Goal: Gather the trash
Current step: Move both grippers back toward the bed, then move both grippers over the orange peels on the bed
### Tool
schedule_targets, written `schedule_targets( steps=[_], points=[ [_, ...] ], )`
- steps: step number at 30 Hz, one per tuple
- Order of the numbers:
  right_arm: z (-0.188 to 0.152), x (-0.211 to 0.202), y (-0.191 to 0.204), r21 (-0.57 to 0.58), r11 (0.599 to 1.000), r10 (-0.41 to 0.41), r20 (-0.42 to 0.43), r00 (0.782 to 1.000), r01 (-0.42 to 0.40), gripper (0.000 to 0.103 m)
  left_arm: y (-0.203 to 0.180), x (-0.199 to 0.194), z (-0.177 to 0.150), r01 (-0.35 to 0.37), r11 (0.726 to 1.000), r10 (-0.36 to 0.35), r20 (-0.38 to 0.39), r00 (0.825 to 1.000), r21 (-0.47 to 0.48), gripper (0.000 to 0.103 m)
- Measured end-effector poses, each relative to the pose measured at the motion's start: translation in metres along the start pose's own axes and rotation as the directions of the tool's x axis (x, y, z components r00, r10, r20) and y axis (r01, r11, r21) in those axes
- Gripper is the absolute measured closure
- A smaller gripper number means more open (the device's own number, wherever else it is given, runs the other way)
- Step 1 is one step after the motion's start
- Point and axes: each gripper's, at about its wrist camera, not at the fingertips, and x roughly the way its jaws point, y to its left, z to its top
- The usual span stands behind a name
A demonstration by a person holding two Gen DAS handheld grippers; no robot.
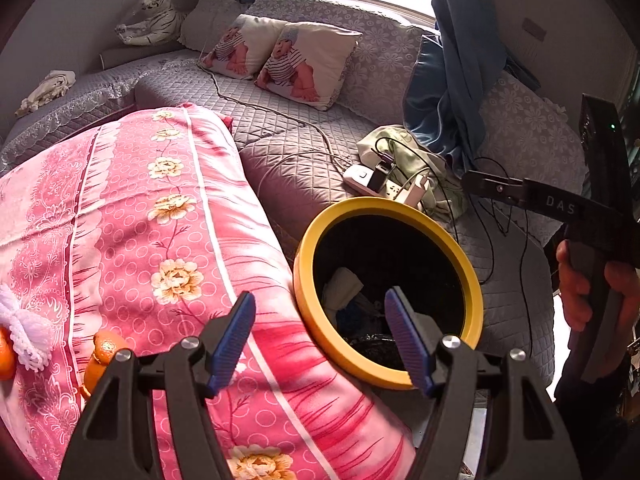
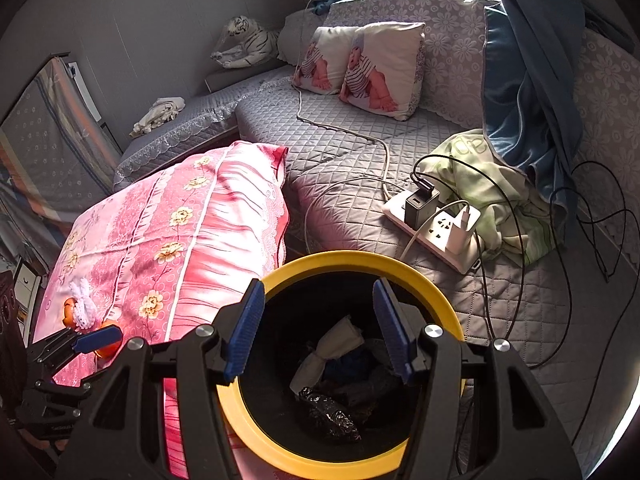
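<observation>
a drop into the yellow-rimmed bin appeared just finished; orange peel and a white foam net lay on the pink quilt, to be fetched next. the right gripper was held wide open and empty over the bin, the left gripper likewise open, gripping nothing.

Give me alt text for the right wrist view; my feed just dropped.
The open right gripper hangs empty over a yellow-rimmed bin holding white paper and crumpled black plastic. To the left, a pink floral pillow carries orange peel and white foam netting, with the left gripper beside them. A power strip lies on the grey sofa.
</observation>
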Motion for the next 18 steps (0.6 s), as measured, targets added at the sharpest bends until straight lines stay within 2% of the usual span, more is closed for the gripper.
schedule_targets(
  steps=[9,11,18],
  points=[
    [0.001,0.007,0.061,-0.096,0.993,0.073,-0.019,0.997,-0.074,0.046,0.069,-0.046,-0.010,-0.118,0.989,0.123,0.048,0.991,-0.089,0.035],
    [0.000,0.011,0.077,-0.113,0.989,0.094,-0.029,0.995,-0.097,0.046,0.087,-0.058,-0.013,-0.145,0.982,0.153,0.065,0.986,-0.119,0.031],
    [-0.005,0.024,0.131,-0.176,0.967,0.177,-0.066,0.982,-0.186,0.041,0.140,-0.096,-0.031,-0.229,0.949,0.254,0.093,0.963,-0.216,0.028]
  ],
)
